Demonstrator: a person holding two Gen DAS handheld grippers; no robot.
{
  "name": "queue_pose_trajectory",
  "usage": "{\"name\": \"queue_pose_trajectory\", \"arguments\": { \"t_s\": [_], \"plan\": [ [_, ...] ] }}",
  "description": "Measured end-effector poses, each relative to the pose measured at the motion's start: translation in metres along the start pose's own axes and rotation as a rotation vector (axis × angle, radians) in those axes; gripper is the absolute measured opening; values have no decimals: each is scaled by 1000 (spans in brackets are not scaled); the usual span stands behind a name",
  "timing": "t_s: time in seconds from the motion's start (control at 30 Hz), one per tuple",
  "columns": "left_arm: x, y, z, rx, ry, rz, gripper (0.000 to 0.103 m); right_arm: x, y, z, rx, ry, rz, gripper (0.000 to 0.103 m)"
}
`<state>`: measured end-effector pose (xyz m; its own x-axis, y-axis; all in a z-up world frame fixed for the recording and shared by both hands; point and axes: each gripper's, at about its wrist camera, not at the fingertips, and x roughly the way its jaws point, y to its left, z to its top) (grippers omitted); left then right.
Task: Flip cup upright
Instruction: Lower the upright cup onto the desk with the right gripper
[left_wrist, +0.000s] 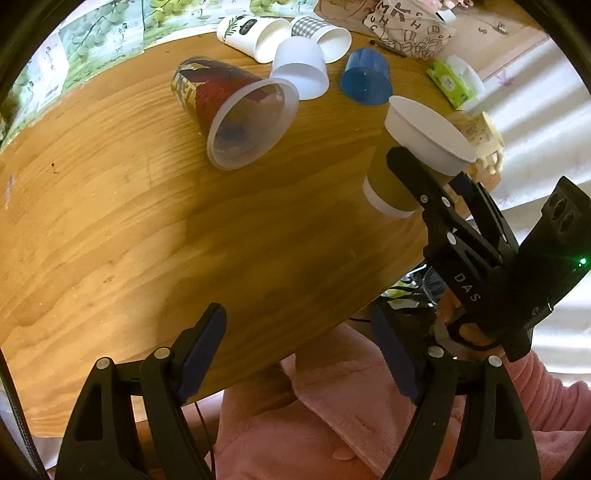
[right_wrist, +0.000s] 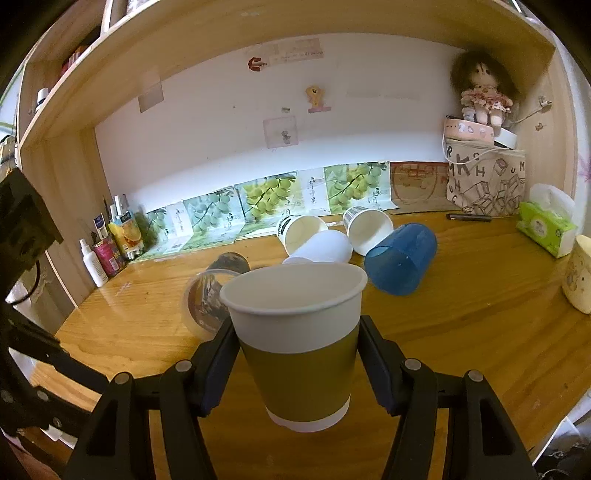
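My right gripper (right_wrist: 297, 354) is shut on an olive-and-white paper cup (right_wrist: 299, 354), held upright with its open mouth up, just above the wooden desk (right_wrist: 480, 350). In the left wrist view the same cup (left_wrist: 413, 147) shows at the right, clamped in the right gripper (left_wrist: 421, 173). My left gripper (left_wrist: 301, 354) is open and empty over the desk's near edge (left_wrist: 110, 258).
Several cups lie on their sides behind: a clear printed cup (left_wrist: 236, 110), a white cup (left_wrist: 301, 68), a blue cup (left_wrist: 367, 77), two paper cups (left_wrist: 255, 33). A tissue pack (right_wrist: 546, 225), a cream mug (right_wrist: 580, 273), a printed bag (right_wrist: 484, 181) stand right; bottles (right_wrist: 107, 251) left.
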<state>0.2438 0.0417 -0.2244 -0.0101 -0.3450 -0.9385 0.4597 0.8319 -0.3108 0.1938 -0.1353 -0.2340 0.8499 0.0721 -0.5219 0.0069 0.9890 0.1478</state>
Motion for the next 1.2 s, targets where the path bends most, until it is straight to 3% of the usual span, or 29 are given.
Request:
{"name": "queue_pose_trajectory", "arguments": {
  "t_s": [0.43,0.67,1.2],
  "plan": [
    [1,23,-9,5,36,42,83,0,7,-34,-44,-93,-66,64],
    [15,22,-11,40,97,76,83,3,2,-41,-7,-98,-76,64],
    [24,9,-3,38,126,28,83,5,2,-44,-68,-35,-80,65]
  ]
}}
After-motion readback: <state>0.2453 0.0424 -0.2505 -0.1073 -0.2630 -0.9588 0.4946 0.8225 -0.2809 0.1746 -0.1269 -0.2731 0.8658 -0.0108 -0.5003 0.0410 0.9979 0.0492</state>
